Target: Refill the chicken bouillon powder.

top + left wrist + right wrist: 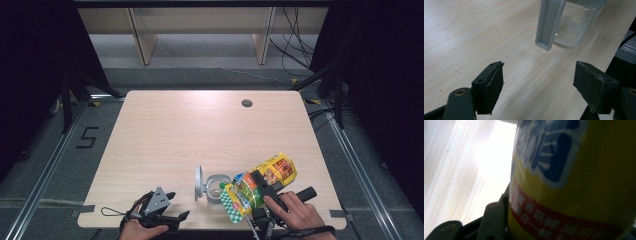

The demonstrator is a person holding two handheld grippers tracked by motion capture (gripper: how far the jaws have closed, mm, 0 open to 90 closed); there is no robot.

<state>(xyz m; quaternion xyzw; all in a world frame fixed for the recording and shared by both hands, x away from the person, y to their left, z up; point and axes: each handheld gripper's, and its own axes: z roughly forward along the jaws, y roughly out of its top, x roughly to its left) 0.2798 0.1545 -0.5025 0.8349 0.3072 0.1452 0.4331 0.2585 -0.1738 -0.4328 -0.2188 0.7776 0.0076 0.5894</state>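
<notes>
Right gripper (pixel 255 192) clamped on yellow pouch (pixel 257 187), tilted mouth-down over glass jar (pixel 218 187) to pour; left gripper (pixel 167 207) open, parked beside jar

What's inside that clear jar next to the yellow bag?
The clear jar stands open, its grey lid flipped up beside it. Through the glass, a thin pale grainy residue shows near the bottom. From above, the yellow bag, held by the right gripper, covers part of its mouth.
</notes>
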